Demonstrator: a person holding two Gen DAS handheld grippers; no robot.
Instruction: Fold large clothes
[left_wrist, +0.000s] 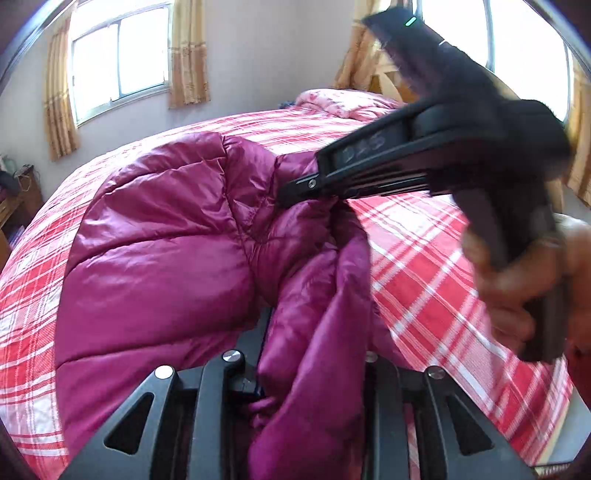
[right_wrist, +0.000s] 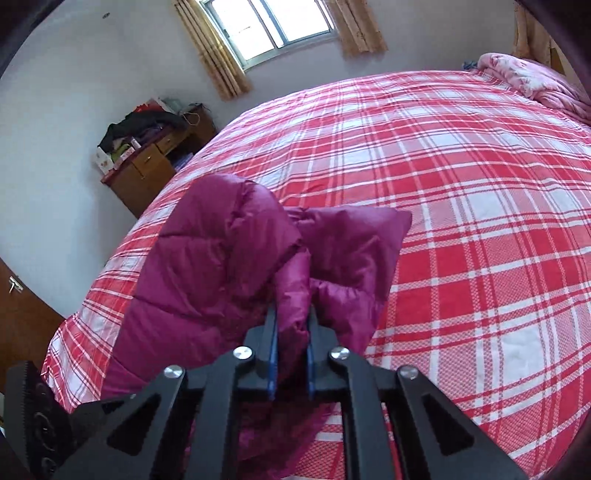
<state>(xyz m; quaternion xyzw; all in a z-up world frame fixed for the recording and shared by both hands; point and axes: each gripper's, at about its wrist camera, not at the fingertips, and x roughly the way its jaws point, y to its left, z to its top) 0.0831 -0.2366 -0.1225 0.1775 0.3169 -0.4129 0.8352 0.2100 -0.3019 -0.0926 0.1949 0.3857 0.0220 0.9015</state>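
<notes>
Magenta puffer jacket (right_wrist: 221, 258) on plaid bed (right_wrist: 461, 221), clamped by left gripper (left_wrist: 314, 369), right gripper (right_wrist: 291, 332)

I'm working in a bedroom of someone's home: a wide bed (right_wrist: 461, 192) under a red-and-white plaid cover fills most of what I see, with a pink floral quilt (right_wrist: 532, 79) bunched at its far end. Tan curtains (right_wrist: 218, 55) frame the bright window (right_wrist: 273, 26) in the pale wall. A wooden dresser (right_wrist: 147, 166) piled with clothes and boxes stands beside the bed.
</notes>
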